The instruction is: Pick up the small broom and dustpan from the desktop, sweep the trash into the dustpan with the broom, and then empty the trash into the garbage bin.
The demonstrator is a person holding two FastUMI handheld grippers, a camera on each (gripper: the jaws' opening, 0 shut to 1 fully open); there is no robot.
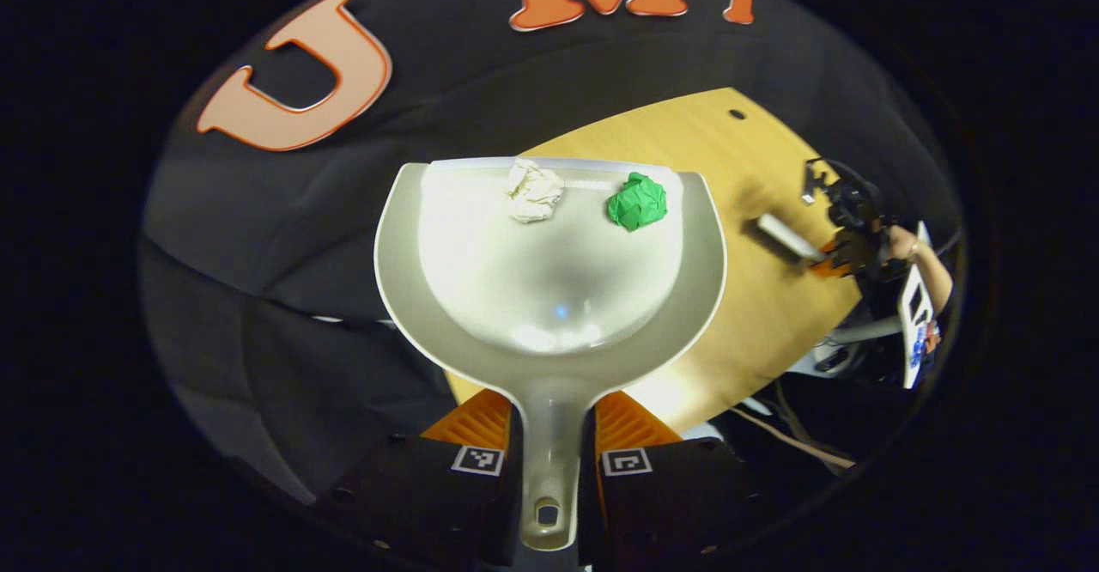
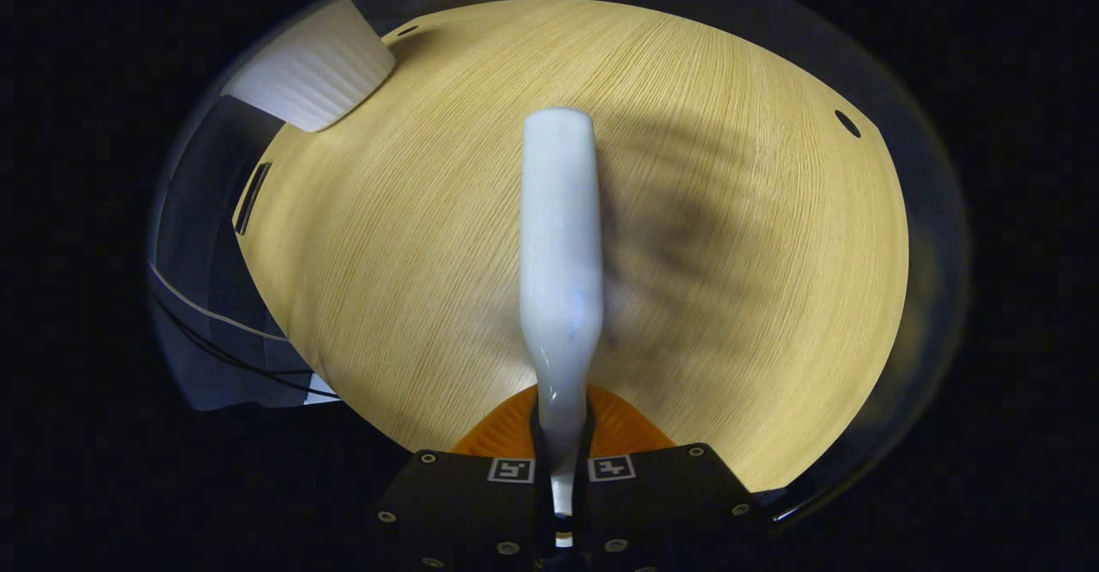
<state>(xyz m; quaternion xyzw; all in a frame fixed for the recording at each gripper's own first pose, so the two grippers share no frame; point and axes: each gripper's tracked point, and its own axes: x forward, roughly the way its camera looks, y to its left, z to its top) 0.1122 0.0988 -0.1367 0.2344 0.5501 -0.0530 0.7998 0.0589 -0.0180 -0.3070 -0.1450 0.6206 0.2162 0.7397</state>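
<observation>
Sweeping done: the left tool (image 1: 549, 460) grips the dustpan (image 1: 549, 271), white wad (image 1: 533, 191) and green wad (image 1: 637, 201) near its lip; the right tool (image 2: 562, 469) clamps the broom (image 2: 560, 246) above the desk (image 2: 386, 280). Next, likely, the garbage bin (image 2: 313, 74).

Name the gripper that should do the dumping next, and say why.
Left. The left gripper holds the dustpan by its handle, both paper balls inside; the right gripper holds only the broom.

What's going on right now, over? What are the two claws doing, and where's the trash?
Left claw shut on dustpan handle. White wad and green wad in the pan. Right claw shut on broom, over the desk. Nothing in the way.
</observation>
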